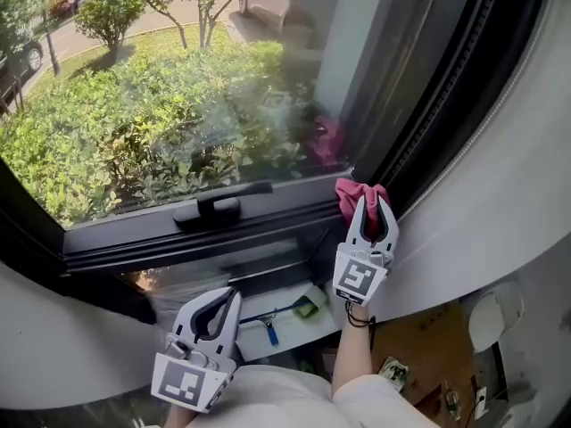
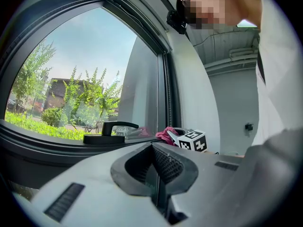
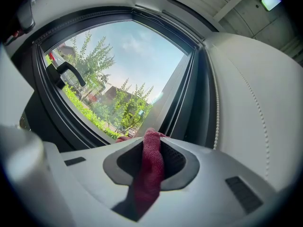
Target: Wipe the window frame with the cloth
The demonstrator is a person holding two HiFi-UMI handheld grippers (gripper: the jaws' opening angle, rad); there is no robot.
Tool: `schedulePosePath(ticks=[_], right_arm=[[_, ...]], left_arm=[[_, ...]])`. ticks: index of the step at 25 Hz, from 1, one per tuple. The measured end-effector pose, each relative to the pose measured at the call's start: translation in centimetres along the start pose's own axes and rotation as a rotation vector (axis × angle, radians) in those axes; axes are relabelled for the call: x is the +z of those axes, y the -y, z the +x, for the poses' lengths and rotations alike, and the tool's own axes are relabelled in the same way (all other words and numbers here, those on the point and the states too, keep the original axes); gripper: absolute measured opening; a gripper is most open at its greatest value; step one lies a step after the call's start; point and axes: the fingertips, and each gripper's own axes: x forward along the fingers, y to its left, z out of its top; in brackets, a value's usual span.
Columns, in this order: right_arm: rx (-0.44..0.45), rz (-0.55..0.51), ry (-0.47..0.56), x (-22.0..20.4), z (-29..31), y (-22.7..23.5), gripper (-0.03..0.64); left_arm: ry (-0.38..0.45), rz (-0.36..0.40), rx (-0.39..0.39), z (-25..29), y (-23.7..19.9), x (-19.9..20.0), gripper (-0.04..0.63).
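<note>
Your right gripper (image 1: 369, 201) is clenched on the cloth (image 1: 355, 193) — red fabric pinched between the jaws. A bunch pokes out past the tips and the rest trails back through the jaws.

The cloth sits right of the handle (image 1: 219, 207), in the bottom corner of the frame (image 1: 169, 243), where the bottom rail meets the side upright. It looks to be touching the frame there.

The handle lies flat along the bottom rail, with its lever pointing toward the cloth.

Your left gripper (image 1: 230, 294) hangs below the handle, apart from the frame — jaws closed on each other, nothing between them. Its view looks across at the handle, with the right gripper's marker cube and the cloth just past it.

A blue-handled tool (image 1: 268, 325) lies on a white ledge below the handle, between your two grippers. Shrubs (image 1: 134, 114) fill the glass above the handle.
</note>
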Motion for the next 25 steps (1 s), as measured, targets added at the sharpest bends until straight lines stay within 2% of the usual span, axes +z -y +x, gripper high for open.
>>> schedulePosePath(ticks=[19,23,25], right_arm=[[0.012,-0.001,-0.023,-0.8,-0.3,-0.5,0.083],[0.038,0.054,-0.032,0.2,-0.4,-0.3,0.084],[0.066,0.108,0.003,1.7,-0.5,-0.3,0.084]], left_arm=[[-0.01,-0.022,-0.038,0.3,-0.1,0.5,0.008],[-0.015,-0.024,-0.035,0.1,-0.3,0.2,0.008],[-0.02,-0.026,-0.032,0.1,-0.4,0.0,0.009]])
